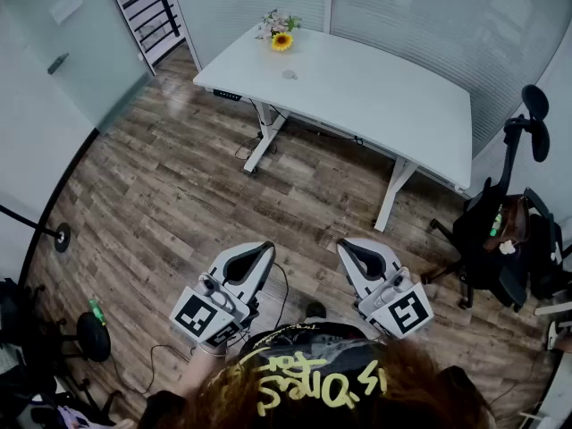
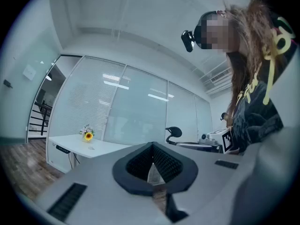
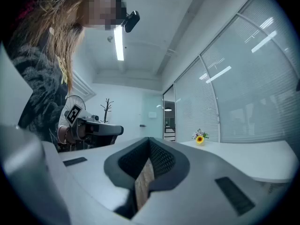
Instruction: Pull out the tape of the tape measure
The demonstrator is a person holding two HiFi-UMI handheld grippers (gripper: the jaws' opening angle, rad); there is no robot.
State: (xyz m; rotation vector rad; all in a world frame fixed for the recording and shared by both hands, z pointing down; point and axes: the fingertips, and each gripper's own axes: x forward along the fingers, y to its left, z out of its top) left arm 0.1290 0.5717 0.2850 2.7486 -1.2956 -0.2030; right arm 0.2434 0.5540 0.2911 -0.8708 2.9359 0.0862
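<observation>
I stand on the wooden floor, well short of the white desk (image 1: 384,96). A small pale round object (image 1: 290,75) lies on the desk near the flowers; it is too small to tell whether it is the tape measure. My left gripper (image 1: 265,249) and right gripper (image 1: 345,247) are held side by side close to my body, pointing toward the desk. Both are shut with nothing between the jaws. In the left gripper view the left gripper (image 2: 152,148) shows its jaws meeting with nothing in them. In the right gripper view the right gripper (image 3: 149,143) looks the same.
A vase with a sunflower (image 1: 281,39) stands at the desk's far left corner. A black office chair (image 1: 500,231) with things on it is at the right. A black stand base (image 1: 61,237) and cables (image 1: 161,356) lie on the floor at the left. Glass walls enclose the room.
</observation>
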